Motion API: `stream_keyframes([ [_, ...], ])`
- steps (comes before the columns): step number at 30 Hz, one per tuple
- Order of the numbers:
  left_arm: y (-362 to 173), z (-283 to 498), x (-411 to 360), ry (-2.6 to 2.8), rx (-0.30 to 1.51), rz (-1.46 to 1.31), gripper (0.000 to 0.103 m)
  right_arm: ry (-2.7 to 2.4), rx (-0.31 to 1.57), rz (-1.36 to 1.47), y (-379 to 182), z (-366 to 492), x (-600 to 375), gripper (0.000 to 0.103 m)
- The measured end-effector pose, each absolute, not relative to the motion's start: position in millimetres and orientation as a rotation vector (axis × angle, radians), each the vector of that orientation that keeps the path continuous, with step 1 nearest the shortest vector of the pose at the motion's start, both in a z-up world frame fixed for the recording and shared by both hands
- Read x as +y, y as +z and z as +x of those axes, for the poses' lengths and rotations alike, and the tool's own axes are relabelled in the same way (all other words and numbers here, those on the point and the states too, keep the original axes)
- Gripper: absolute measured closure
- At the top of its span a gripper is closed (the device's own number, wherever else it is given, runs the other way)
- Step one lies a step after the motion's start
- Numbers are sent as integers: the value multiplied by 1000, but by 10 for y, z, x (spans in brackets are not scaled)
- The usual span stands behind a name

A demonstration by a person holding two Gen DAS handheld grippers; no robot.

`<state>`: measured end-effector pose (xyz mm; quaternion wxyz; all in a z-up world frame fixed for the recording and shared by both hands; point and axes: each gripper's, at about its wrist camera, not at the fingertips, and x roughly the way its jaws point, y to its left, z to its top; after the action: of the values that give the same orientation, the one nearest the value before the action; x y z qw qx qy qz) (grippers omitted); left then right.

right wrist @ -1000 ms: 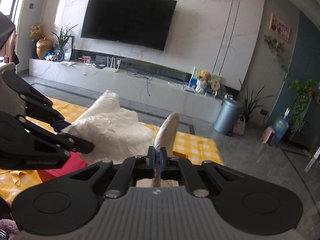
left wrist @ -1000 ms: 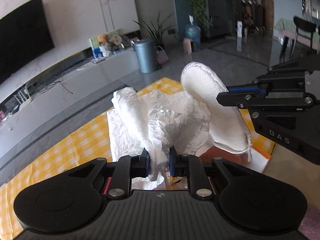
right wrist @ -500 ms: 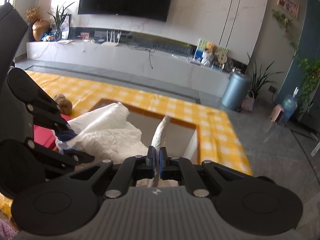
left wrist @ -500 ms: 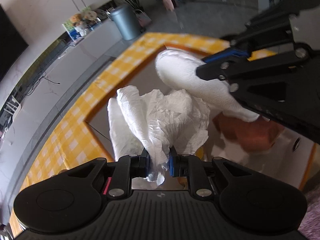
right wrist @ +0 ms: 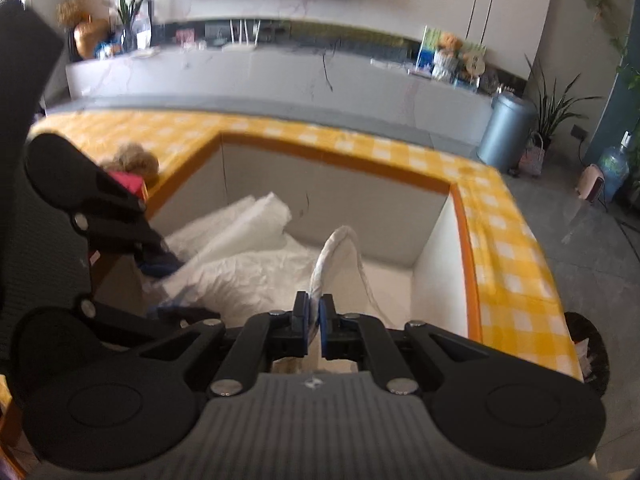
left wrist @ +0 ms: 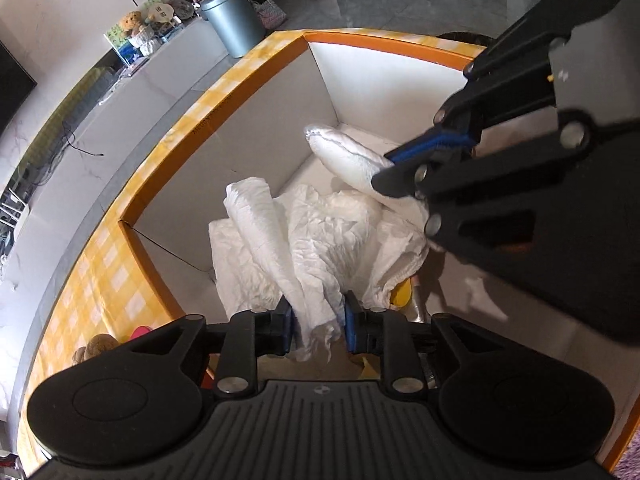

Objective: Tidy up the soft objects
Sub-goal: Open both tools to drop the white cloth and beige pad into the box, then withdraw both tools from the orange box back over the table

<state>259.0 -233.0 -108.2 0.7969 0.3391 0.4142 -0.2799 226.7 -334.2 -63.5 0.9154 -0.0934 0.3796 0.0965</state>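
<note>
Two grippers, one white crinkled diaper point(left wrist: 320, 240), one box point(left wrist: 256, 120).

Left gripper point(left wrist: 318, 328): jaws have just been opening, now spread a little, with a bunched fold of the diaper hanging between them; pads look loose on it, not clamping. Right gripper point(right wrist: 314, 320): jaws pressed nearly together, pinching the diaper's rounded, stitched end edge-on, which sticks up as a thin padded flap.

Diaper is papery, wrinkled, soft, partly rolled; it sits down inside the box, draped toward the far corner.

Box: rectangular, open top, smooth white inner walls, orange rim, flush in a yellow-and-white checked cloth point(right wrist: 512, 240) on the counter.

Also counted: one brown plush toy point(right wrist: 134, 160) and one red item point(right wrist: 126, 184) beside the box's left side; one grey cylindrical metal bin point(right wrist: 506, 128) on the floor; one small yellow piece point(left wrist: 402, 294) under the diaper, unclear what.
</note>
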Motion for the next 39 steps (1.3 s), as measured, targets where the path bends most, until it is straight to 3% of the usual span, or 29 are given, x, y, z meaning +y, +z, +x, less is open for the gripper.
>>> stream_keyframes([
  [1,-1069,2596,-2326,-599,893,721,71,200,787,-198,-640,2269,-3331,99],
  [4,-1032,2618,-2298,-594,894,715,52,202,803,-195,-641,2271,-3327,94],
  [6,-1012,2612,-2293,-592,875,709,39,197,824,-184,-643,2289,-3350,84],
  [8,-962,2550,-2263,-598,853,710,35,183,847,-158,-646,2289,-3376,68],
  [11,-877,2454,-2245,-608,828,731,33,159,872,-121,-604,2258,-3403,63],
  [17,-636,2287,-2186,-605,774,749,29,127,845,-116,-346,2117,-3420,32],
  [23,-343,2119,-1990,-598,740,662,28,97,793,-134,-24,1875,-3352,22],
  [39,169,1283,-723,-427,614,221,28,-56,544,86,252,785,-3021,13],
])
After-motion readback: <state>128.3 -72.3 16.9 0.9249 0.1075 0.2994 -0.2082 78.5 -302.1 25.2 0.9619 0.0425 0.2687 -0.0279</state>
